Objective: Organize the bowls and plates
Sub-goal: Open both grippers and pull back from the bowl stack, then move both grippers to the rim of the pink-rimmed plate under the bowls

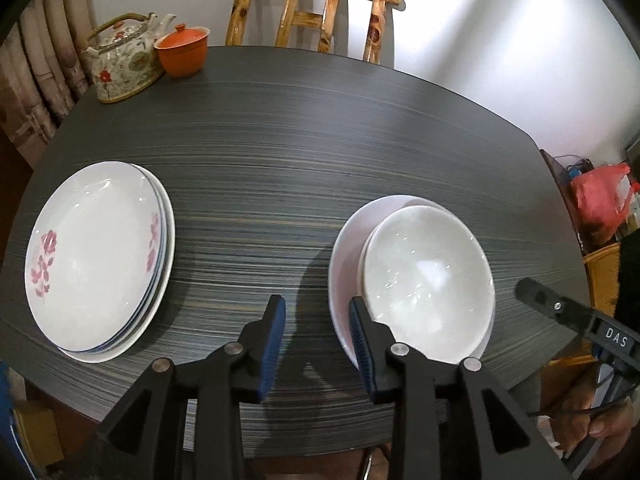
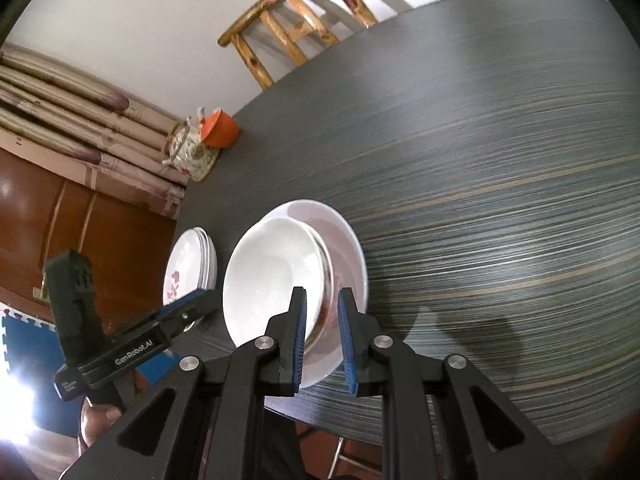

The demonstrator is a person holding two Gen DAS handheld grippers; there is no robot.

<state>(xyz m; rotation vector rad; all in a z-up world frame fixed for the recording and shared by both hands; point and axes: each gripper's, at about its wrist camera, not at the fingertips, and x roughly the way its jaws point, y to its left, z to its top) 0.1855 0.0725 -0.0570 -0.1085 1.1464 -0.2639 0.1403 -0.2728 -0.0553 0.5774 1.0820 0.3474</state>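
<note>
A stack of white bowls (image 1: 428, 276) sits on the dark table at the right, the top one shifted off-centre on a wider pinkish dish (image 1: 344, 248). At the left lies a stack of plates (image 1: 96, 256), and the top plate has pink flowers. My left gripper (image 1: 316, 304) is open and empty, and its right finger is just beside the bowl stack's near rim. My right gripper (image 2: 322, 294) hovers over the near edge of the bowls (image 2: 272, 276). Its pads are a narrow gap apart and grip nothing. From the left wrist its tip (image 1: 528, 292) shows just right of the bowls.
A flowered teapot (image 1: 124, 60) and an orange lidded cup (image 1: 182, 50) stand at the table's far left corner. A wooden chair (image 1: 316, 12) is behind the table (image 1: 320, 152). A red bag (image 1: 600, 196) and clutter lie off the right edge. A hand (image 1: 588, 412) holds the right gripper.
</note>
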